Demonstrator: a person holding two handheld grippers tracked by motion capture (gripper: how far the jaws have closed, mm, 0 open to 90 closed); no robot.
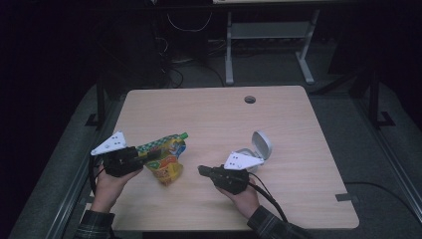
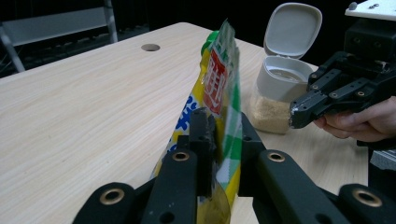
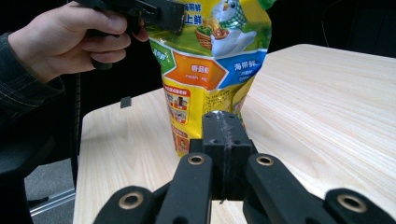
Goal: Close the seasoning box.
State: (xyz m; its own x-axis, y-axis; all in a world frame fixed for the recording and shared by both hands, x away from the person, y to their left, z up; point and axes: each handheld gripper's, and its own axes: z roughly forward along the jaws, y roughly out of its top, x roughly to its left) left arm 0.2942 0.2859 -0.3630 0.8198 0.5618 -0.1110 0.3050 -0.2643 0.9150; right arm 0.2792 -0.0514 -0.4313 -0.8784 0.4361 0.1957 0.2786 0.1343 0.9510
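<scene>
A yellow printed pouch [image 1: 166, 160] with a green cap [image 1: 183, 135] stands tilted on the table's left half. My left gripper [image 1: 152, 157] is shut on its upper edge; in the left gripper view the pouch [image 2: 219, 88] is pinched between the two jaws of the left gripper [image 2: 224, 135]. The right gripper view shows the pouch [image 3: 210, 70] from its front, with the left gripper [image 3: 163, 16] at its top. My right gripper [image 1: 201, 170] is shut with nothing in it, a short way right of the pouch. Its jaws meet [image 3: 224, 130] and point at the pouch's lower part.
A small clear jar [image 2: 275, 98] of brown granules with its white flip lid [image 1: 262, 144] open stands just behind the right gripper [image 2: 299, 116]. The wooden table [image 1: 224, 114] has a cable hole [image 1: 250, 99] near its far edge. Cables trail off the near edge.
</scene>
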